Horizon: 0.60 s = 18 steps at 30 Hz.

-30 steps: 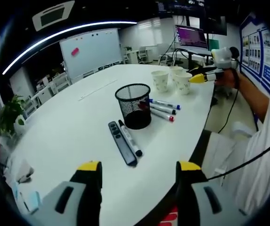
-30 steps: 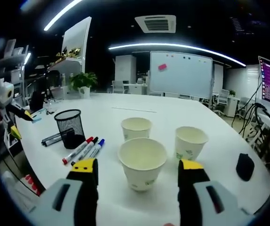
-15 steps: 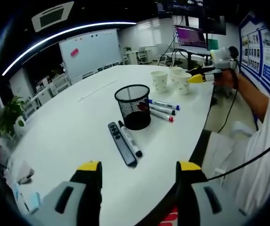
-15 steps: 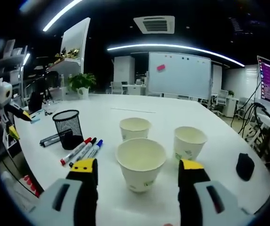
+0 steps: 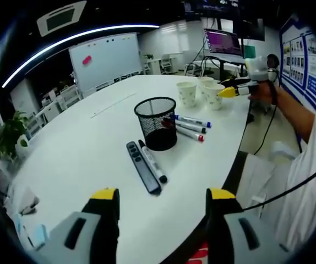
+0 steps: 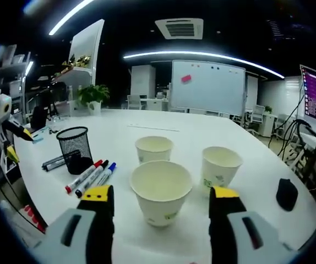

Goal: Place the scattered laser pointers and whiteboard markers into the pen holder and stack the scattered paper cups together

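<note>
Left gripper view: the left gripper hangs wide apart and empty over the near edge of the table. Ahead of it lie a laser pointer and a marker side by side, long axes running away from the jaws toward the holder. Three more markers lie just past the holder; the cups stand well beyond, by the right gripper.

Right gripper view: the right gripper is spread wide, empty, with the nearest cup upright straight ahead between the jaw lines. Two other cups stand behind. This hand looks nearer the cups, the left nearer the pens.
</note>
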Each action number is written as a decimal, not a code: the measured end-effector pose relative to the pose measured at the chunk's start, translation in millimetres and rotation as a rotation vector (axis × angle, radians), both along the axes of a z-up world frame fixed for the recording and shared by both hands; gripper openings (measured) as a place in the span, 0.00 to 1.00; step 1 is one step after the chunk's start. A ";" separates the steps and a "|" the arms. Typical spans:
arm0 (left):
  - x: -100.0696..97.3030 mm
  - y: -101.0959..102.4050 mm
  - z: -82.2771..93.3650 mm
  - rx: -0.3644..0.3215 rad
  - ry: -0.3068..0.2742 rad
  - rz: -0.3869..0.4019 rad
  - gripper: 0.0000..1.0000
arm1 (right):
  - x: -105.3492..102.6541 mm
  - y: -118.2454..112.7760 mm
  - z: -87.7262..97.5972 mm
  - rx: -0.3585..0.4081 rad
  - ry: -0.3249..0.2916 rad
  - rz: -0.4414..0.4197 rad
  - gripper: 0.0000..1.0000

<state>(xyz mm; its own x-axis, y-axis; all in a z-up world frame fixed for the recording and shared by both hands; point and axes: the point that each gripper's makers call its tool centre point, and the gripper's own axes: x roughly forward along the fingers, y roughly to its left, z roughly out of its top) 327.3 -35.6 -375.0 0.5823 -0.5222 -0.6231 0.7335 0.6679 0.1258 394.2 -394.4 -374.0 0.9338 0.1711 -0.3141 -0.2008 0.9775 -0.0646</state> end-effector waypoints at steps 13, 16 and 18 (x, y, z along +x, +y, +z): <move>-1.4 -2.7 -5.6 -0.002 0.013 -0.007 0.64 | -0.1 -4.0 -1.7 -0.043 -0.011 -0.020 0.69; -3.1 -3.7 -6.8 0.000 0.015 -0.014 0.64 | 0.6 -5.7 -1.9 -0.045 -0.014 -0.026 0.68; -3.2 -3.7 -7.1 0.001 0.014 -0.014 0.64 | 2.0 -7.1 -2.5 -0.046 -0.015 -0.030 0.68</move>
